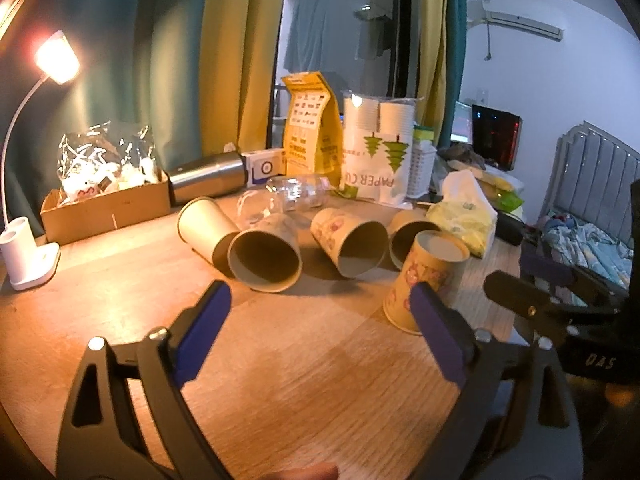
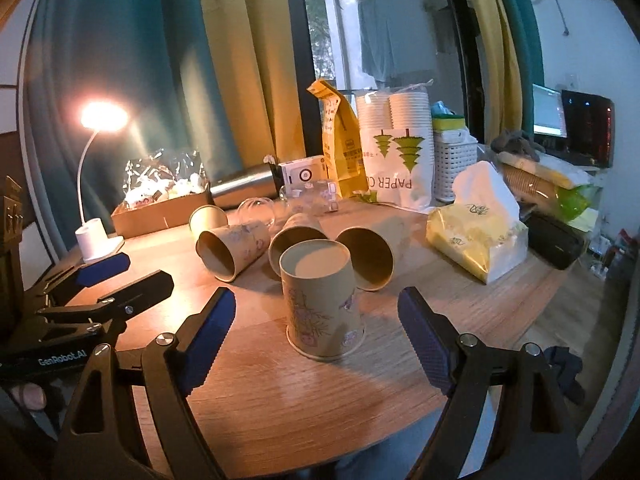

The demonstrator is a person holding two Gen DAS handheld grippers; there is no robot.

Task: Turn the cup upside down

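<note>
A flowered paper cup [image 2: 322, 304] stands upside down on the wooden table [image 2: 304, 392], its base up; it also shows in the left wrist view [image 1: 426, 280]. My right gripper [image 2: 316, 320] is open and empty, its blue pads on either side of this cup and a little nearer than it, apart from it. My left gripper [image 1: 320, 316] is open and empty over bare table, its right pad in front of the same cup. Several more paper cups lie on their sides behind, such as one [image 1: 264, 256] and another [image 2: 370, 256].
A lit desk lamp [image 1: 28, 256] stands at the left. A cardboard box [image 1: 108, 208], a steel flask [image 1: 208, 180], a yellow bag [image 1: 308, 128], a pack of paper cups [image 1: 378, 148] and a tissue pack [image 2: 476, 232] line the back. The table edge drops off at the right.
</note>
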